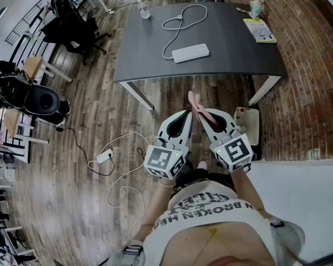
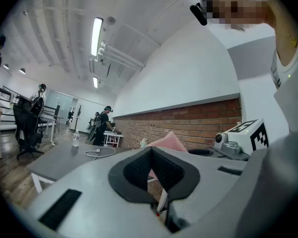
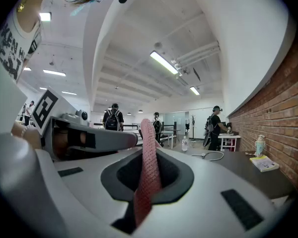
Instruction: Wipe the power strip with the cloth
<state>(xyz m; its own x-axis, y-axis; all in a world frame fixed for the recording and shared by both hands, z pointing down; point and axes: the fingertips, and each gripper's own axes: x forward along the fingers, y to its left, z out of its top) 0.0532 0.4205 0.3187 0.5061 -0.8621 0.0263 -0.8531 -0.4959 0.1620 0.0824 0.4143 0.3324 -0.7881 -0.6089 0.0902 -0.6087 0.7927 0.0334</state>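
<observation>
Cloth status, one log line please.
right tongs: shut on cloth | left tongs: shut, empty | power strip: on table, untouched

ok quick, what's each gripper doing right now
left gripper: closed, nothing between its fingers.
right gripper: closed on the pink cloth.

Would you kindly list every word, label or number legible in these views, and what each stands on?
"N BROKEN HE": cut-off line on the person's shirt, head view.
Larger lettering above it: too distorted to read.
On the booklet lying on the table: print too small to read.
On the marker cubes: square patterns only, no words.
On the power strip: no readable label.
</observation>
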